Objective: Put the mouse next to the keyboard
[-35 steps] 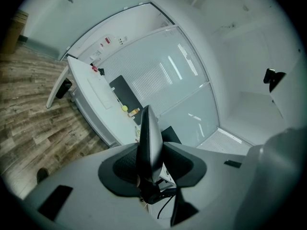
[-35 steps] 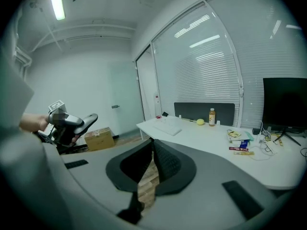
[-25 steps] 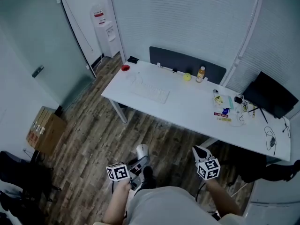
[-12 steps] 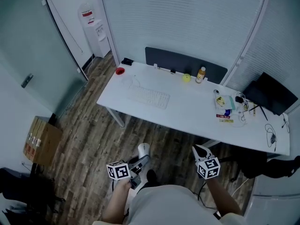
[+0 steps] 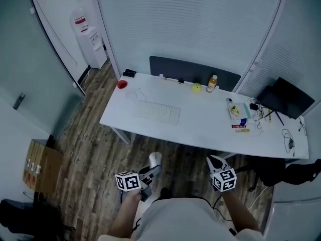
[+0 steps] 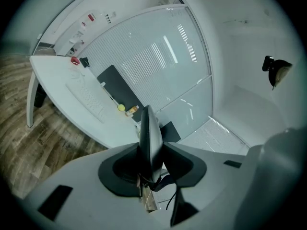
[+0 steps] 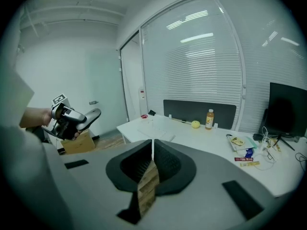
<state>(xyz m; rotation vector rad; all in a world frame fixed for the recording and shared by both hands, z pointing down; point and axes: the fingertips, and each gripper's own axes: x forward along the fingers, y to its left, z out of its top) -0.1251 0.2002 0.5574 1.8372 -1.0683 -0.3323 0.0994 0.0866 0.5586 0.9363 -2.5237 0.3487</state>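
Note:
The white keyboard [image 5: 158, 112] lies on the left half of a long white table [image 5: 200, 129] some way ahead of me; it also shows in the left gripper view [image 6: 88, 98]. My left gripper [image 5: 152, 168] hangs over the wood floor, short of the table, and is shut on the mouse [image 5: 154, 159], a pale grey one. Between the jaws in the left gripper view, the mouse [image 6: 149, 138] shows edge-on and dark. From the right gripper view I see the mouse [image 7: 90, 116] sticking out of that gripper. My right gripper [image 5: 215, 162] is shut on nothing, its jaws pressed together [image 7: 152, 150].
A red object [image 5: 122, 84], a yellow ball [image 5: 195, 88] and a bottle [image 5: 212, 83] stand along the table's back by a dark partition [image 5: 193, 70]. Snack packets [image 5: 239, 119], cables and a monitor [image 5: 286, 98] crowd its right end. A cardboard box [image 5: 37, 164] sits on the floor at left.
The whole view has advanced toward the table, so it now sits lower and nearer in the head view. Both grippers came along unchanged; the mouse stays in the left one.

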